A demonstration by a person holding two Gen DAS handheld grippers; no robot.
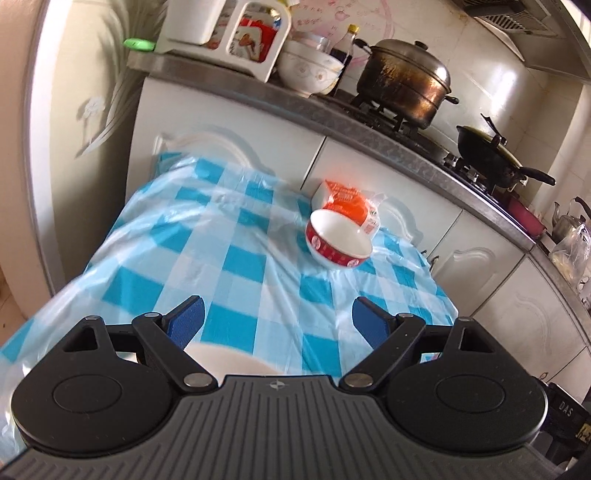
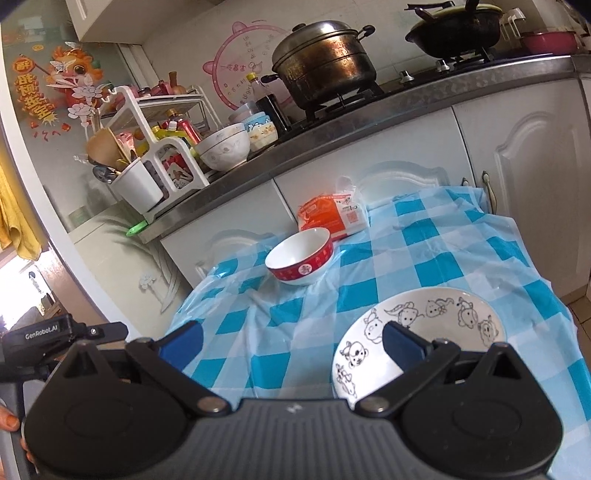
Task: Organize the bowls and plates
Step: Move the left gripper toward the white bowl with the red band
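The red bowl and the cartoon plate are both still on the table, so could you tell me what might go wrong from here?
1. The plastic checkered tablecloth lies wrinkled and loose, so dragging a dish could bunch it and shift the others.
2. The red bowl sits right in front of the orange packet; a wide grasp may knock the packet.
3. The right gripper is open with one finger over the plate; a thin rim could slip when pinched.

Home kitchen, lived-in. Gas stove (image 2: 369,99) on a grey countertop (image 2: 406,110) carries a scorched steamer pot (image 2: 321,62) and a black wok (image 2: 454,33); white panelled cabinets (image 2: 517,147) below. Utensil rack (image 2: 155,147), soy sauce bottle (image 2: 266,99), stacked bowls (image 2: 225,147) and a festive dragon sticker (image 2: 74,77) alongside.
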